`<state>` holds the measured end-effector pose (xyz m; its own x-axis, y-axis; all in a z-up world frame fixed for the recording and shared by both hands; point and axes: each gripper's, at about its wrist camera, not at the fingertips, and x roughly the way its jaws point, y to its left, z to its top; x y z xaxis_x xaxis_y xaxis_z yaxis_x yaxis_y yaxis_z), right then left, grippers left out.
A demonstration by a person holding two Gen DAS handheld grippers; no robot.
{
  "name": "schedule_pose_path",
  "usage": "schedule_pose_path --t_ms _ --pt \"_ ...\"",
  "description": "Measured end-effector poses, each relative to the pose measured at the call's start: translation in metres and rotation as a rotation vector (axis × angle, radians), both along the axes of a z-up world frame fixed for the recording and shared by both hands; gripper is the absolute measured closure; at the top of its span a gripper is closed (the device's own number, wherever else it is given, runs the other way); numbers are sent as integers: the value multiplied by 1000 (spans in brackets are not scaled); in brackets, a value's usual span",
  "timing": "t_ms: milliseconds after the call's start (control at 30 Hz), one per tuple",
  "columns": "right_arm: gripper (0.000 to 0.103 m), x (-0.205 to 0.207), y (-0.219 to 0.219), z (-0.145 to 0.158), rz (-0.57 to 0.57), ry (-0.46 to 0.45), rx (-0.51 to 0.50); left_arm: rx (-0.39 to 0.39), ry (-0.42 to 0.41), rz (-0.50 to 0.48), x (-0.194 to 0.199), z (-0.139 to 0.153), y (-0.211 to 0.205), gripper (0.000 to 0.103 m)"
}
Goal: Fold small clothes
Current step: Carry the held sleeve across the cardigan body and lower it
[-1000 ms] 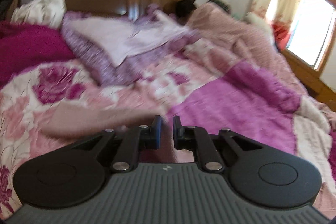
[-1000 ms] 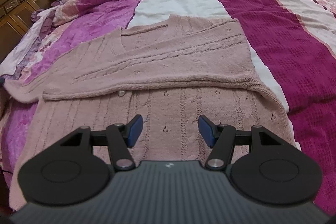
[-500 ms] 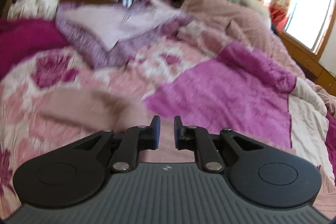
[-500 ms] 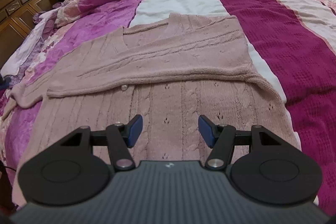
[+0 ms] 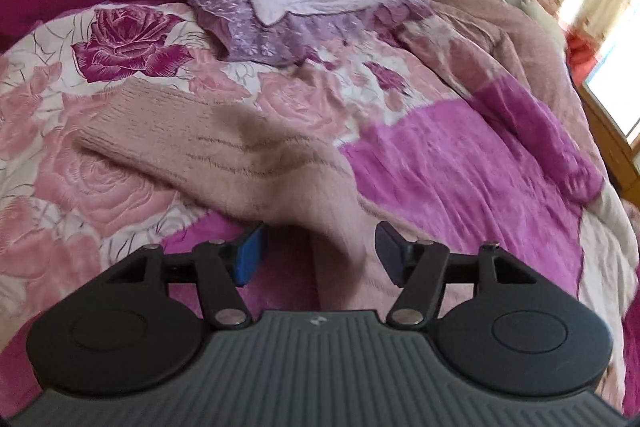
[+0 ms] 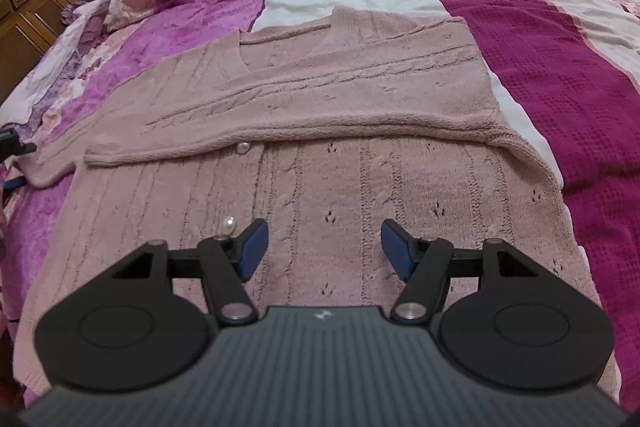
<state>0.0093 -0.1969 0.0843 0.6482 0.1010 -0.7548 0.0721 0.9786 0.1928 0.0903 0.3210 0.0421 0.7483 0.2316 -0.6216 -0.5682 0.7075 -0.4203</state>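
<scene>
The pink knitted cardigan point(image 6: 320, 155) is lying on the bed, one sleeve point(image 5: 224, 147) outstretched. The left gripper point(image 5: 318, 251), jaws just opened, and the right gripper point(image 6: 320, 247) are being held open, empty. The loose sleeve risks being bunched if it is dragged.

A dusty-pink cable-knit cardigan point(image 6: 320, 155) lies flat on the bed's patchwork quilt point(image 6: 540, 39), neckline toward the far end of the quilt's white panel. One sleeve is folded straight across the chest, its cuff ending short of the garment's left edge; two pearl buttons point(image 6: 229, 225) show below the fold, along the front placket. The other sleeve point(image 5: 224, 151) trails loosely off the body onto the quilt's rose-printed section, slightly rumpled, ribbed cuff lying outward.
</scene>
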Motion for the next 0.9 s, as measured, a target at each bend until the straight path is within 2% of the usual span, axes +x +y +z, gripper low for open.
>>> schedule_pose_path --t_ms 33,67,100,133,300,500,700,900 --pt "39 1 -1 0 -4 0 -2 4 -1 11 4 -1 2 40" --pt "39 1 -1 1 -7 -2 -3 11 -4 12 7 -2 4 57" --pt "39 1 -2 1 -12 -4 -3 29 -6 8 9 -1 4 80" --pt "39 0 -4 1 -16 -6 -4 48 -6 -2 11 1 4 85" --pt "39 1 -7 1 -33 -11 5 130 -89 -56 1 26 -3 89" --pt "39 -2 -8 2 -27 -21 19 153 -202 -145 -12 71 -32 89" --pt "39 -8 -13 6 -38 -38 34 219 -293 -279 -15 118 -92 89" --pt "39 -10 -22 6 -63 -43 44 261 -332 -413 -10 144 -163 89"
